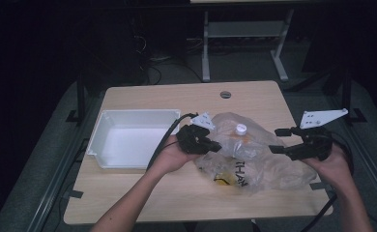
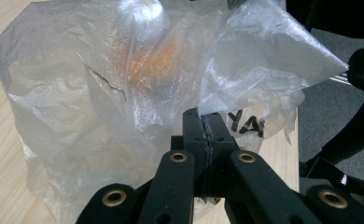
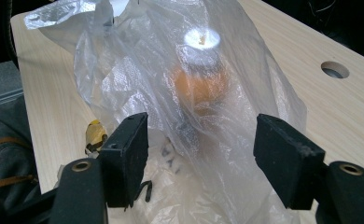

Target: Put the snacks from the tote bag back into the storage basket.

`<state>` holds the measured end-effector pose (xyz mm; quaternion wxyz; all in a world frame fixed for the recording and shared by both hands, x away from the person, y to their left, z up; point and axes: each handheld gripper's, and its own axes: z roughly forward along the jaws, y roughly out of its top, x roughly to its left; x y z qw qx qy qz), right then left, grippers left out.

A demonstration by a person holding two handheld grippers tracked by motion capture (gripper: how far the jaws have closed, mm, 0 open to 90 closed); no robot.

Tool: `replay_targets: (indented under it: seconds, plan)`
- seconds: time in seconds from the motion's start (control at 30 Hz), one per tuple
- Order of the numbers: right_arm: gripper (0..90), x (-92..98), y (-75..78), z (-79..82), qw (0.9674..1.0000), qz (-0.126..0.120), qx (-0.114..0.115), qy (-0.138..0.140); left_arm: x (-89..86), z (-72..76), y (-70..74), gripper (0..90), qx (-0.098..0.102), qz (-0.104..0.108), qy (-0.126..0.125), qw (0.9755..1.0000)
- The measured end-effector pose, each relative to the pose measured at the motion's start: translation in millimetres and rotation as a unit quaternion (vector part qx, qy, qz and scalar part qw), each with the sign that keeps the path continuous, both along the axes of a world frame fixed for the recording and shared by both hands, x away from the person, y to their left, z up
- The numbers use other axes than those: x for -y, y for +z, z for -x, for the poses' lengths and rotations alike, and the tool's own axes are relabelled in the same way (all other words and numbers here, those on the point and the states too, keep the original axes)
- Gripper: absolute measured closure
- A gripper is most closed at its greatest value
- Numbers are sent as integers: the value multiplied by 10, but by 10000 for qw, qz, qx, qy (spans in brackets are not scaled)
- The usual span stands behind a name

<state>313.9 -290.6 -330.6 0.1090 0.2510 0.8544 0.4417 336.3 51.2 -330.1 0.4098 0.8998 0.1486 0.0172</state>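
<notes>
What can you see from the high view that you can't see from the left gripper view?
The high view takes in the white bin, both forearms, the whole table with its round hole, and the right hand-held gripper standing open beside the plastic bag. It also shows a white bottle cap inside the bag.

The left gripper view gives a close look at the left hand-held gripper, its jaws shut tight on a fold of the bag, plus a crease line in the plastic.

Both show the clear bag, its black lettering, something orange inside, and the wooden tabletop.
</notes>
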Motion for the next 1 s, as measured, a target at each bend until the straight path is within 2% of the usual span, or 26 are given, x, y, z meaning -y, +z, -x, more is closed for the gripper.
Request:
replay_targets:
  seconds: [0.43,0.6,0.73,0.83,1.0]
  plan:
    - [338,-33,-48,-107,9999,128,-107,-32,-46,-19,21,899,14,3,53,10000]
    - [333,-45,-85,-188,9996,154,-222,-67,-80,-26,26,899,22,-6,68,10000]
    - [335,-79,-120,-244,9992,191,-362,10,-111,-20,34,899,28,-48,85,9999]
    - [333,-108,-148,-281,9989,311,-345,36,-134,-19,38,899,23,-54,140,9999]
    - [331,-181,-230,-380,9973,552,-480,36,-175,8,25,899,58,-131,202,9997]
